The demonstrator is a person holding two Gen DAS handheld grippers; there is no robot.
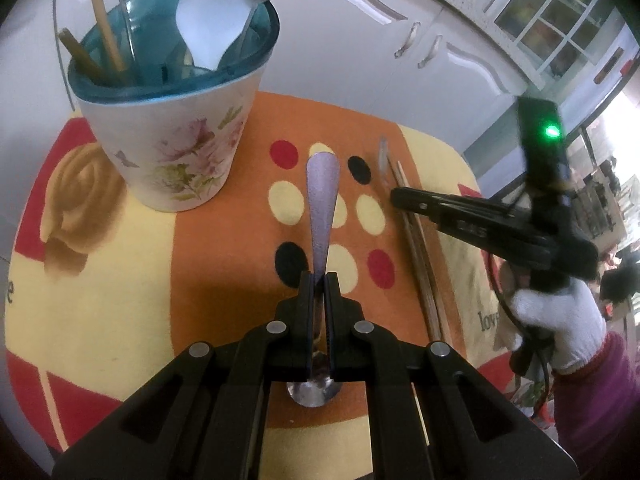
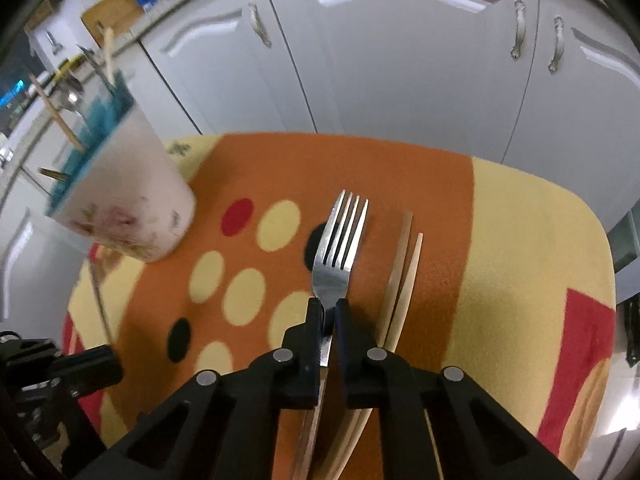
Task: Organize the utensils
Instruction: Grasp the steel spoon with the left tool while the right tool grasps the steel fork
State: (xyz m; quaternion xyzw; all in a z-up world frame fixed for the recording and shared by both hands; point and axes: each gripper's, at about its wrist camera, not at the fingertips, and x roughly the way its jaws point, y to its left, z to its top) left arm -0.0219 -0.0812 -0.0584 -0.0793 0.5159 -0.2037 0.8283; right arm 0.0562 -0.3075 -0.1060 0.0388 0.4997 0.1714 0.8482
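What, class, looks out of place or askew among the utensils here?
Nothing is spilled or damaged. The chopsticks lie loose on the cloth, not in the holder. The left gripper clamps a spoon; the right gripper clamps a fork.

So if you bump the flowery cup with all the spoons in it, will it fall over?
Maybe. The flowery cup narrows toward its base and stands on a soft cloth. Tall spoons make it top-heavy. It looks ceramic, so probably breakable.

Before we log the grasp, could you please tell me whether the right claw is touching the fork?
Touching. In the right wrist view, the right claw is shut on the neck of the fork, both fingers against it.
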